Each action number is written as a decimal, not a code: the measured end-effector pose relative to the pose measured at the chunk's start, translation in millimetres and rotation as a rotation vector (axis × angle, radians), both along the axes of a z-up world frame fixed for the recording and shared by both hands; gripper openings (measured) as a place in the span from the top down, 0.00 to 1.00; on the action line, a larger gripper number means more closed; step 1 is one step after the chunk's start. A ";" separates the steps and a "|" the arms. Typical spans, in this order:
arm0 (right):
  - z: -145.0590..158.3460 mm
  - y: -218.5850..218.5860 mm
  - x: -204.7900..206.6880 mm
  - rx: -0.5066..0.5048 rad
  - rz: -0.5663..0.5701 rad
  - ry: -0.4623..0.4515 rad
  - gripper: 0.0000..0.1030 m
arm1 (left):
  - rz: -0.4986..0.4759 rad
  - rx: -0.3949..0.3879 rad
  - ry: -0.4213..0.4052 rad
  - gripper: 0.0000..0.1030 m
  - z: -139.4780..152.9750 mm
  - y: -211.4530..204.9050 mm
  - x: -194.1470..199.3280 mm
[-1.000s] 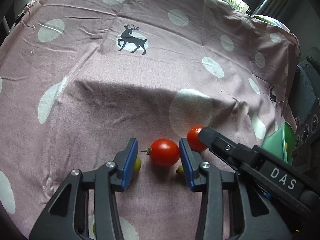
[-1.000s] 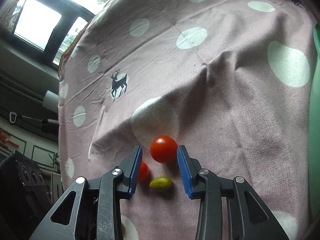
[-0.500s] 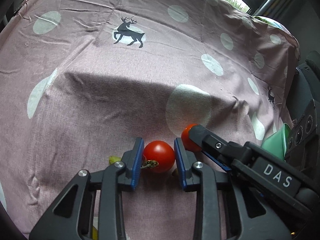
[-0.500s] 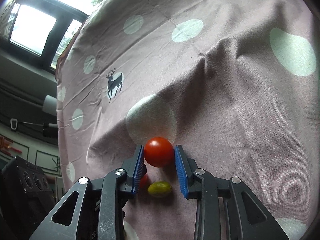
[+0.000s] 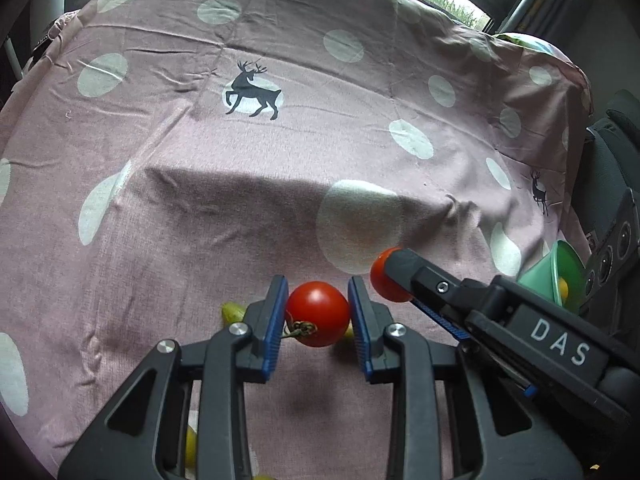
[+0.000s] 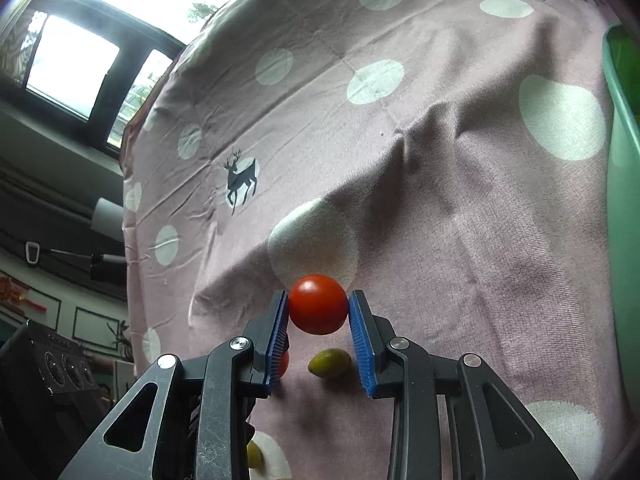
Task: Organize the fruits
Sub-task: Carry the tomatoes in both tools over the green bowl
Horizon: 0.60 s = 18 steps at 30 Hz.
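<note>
My left gripper (image 5: 318, 314) is shut on a red tomato with a stem (image 5: 318, 314) and holds it a little above the pink cloth. My right gripper (image 6: 318, 310) is shut on a second red tomato (image 6: 318, 304), also lifted. In the left wrist view the right gripper's fingers (image 5: 436, 292) reach in from the right with that second tomato (image 5: 384, 284) at their tip. A yellow-green fruit (image 6: 330, 363) lies on the cloth below the right gripper. Another yellow-green fruit (image 5: 233, 312) lies left of the left gripper.
A green bowl (image 5: 560, 276) with a yellow fruit in it stands at the right; its rim (image 6: 622, 128) shows in the right wrist view. More small yellow fruits (image 5: 191, 444) lie near the front. A pink spotted cloth (image 5: 240, 160) covers the table.
Both grippers closed on their tomatoes and lifted them off the cloth. The loose fruits have stayed on the cloth.
</note>
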State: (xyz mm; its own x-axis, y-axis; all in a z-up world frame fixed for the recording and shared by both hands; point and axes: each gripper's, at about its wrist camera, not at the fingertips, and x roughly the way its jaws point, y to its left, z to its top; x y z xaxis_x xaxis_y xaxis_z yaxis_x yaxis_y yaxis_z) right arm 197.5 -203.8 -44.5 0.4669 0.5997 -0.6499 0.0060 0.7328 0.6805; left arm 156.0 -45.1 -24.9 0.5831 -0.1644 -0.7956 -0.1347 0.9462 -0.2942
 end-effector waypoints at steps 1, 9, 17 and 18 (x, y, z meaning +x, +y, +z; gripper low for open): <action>2.3 -1.0 -1.4 0.003 -0.002 -0.004 0.68 | 0.000 -0.001 -0.007 0.70 2.5 -0.5 -2.2; 24.9 -13.3 -19.3 0.022 -0.025 -0.067 0.68 | -0.016 0.005 -0.081 0.70 26.0 -10.4 -19.0; 47.5 -32.8 -44.5 0.023 -0.079 -0.138 0.68 | -0.049 0.003 -0.153 0.70 48.6 -22.9 -35.5; 49.6 -34.8 -46.6 0.033 -0.078 -0.142 0.68 | -0.054 0.005 -0.161 0.70 51.5 -24.9 -37.3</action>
